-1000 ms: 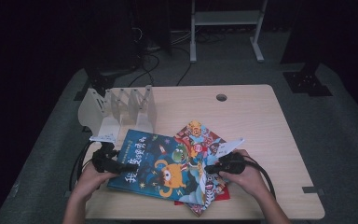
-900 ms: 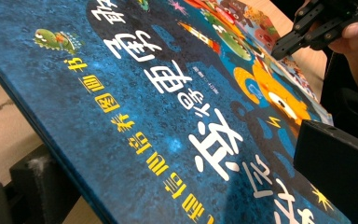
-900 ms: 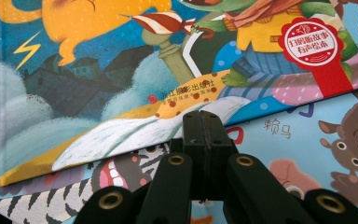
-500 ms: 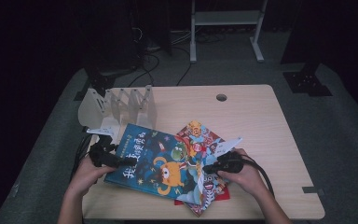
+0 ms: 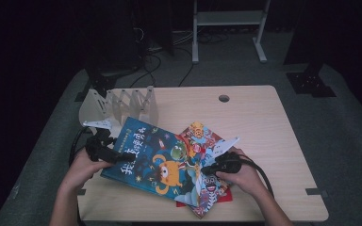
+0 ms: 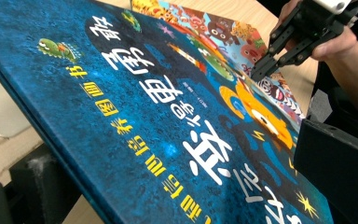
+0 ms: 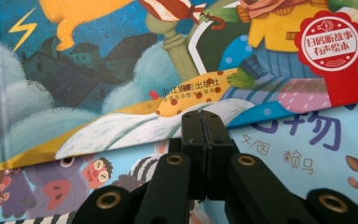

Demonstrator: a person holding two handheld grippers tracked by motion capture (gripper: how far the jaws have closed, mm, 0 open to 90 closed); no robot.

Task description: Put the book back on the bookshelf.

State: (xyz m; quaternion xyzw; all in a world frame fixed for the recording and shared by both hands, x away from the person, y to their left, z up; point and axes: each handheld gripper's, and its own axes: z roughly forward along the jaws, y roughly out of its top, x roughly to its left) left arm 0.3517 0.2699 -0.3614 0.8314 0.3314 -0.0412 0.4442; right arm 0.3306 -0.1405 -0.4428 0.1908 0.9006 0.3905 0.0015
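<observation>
Two grippers are working on a pile of picture books.

A wooden table (image 5: 264, 127) is holding everything. Near its front edge a big blue book (image 5: 146, 157) is lying on top of a pile of colorful books (image 5: 207, 188), and its left side is tilting up off the table. A white folding rack (image 5: 122, 104) is standing just behind the blue book, at the back left of the table. The left gripper (image 5: 104, 151) is holding the blue book at its left edge; one black jaw is sitting under the cover and the other on top, so the jaws are squeezing the book. The right gripper (image 5: 217, 167) is resting its tip on the colorful books, right at the blue book's right edge. Its jaws are pressing tight together with nothing between them.
</observation>
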